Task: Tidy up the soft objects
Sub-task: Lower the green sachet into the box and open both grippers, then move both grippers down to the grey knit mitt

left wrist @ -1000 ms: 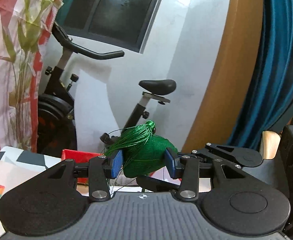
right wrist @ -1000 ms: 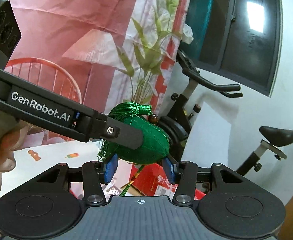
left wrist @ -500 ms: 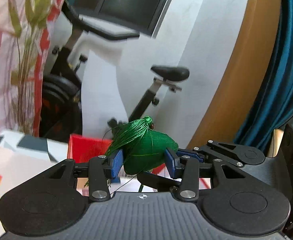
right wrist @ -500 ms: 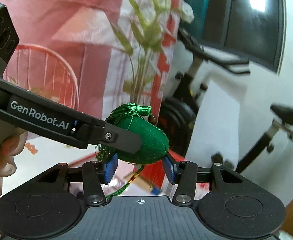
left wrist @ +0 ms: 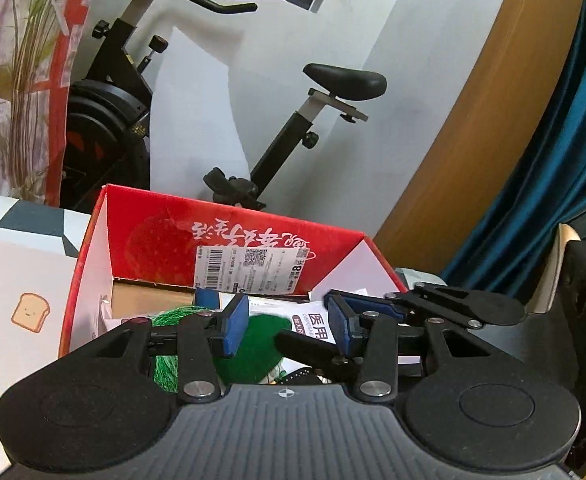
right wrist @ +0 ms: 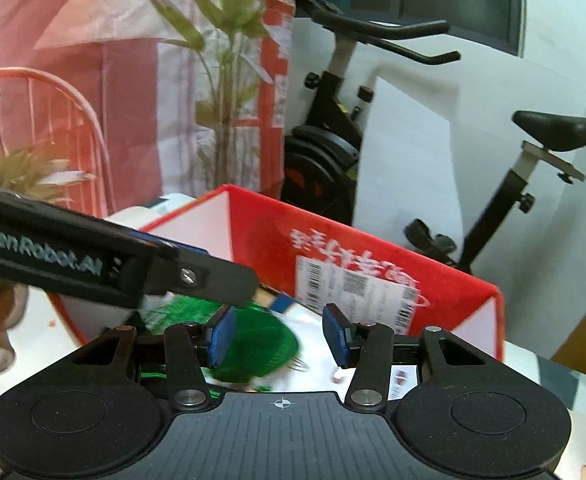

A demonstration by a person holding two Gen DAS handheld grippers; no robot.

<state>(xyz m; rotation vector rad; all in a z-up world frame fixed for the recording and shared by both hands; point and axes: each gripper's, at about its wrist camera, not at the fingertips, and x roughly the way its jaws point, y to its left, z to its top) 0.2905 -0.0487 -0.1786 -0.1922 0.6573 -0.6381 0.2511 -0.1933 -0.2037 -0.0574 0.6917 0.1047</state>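
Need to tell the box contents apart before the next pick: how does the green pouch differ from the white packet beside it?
The green pouch is plump and rounded, with loose tassel threads; the white packet looks flat. The pouch is plain green; the packet carries printed dark characters. In the left wrist view the pouch lies left of the packet. Both lie inside the red box.
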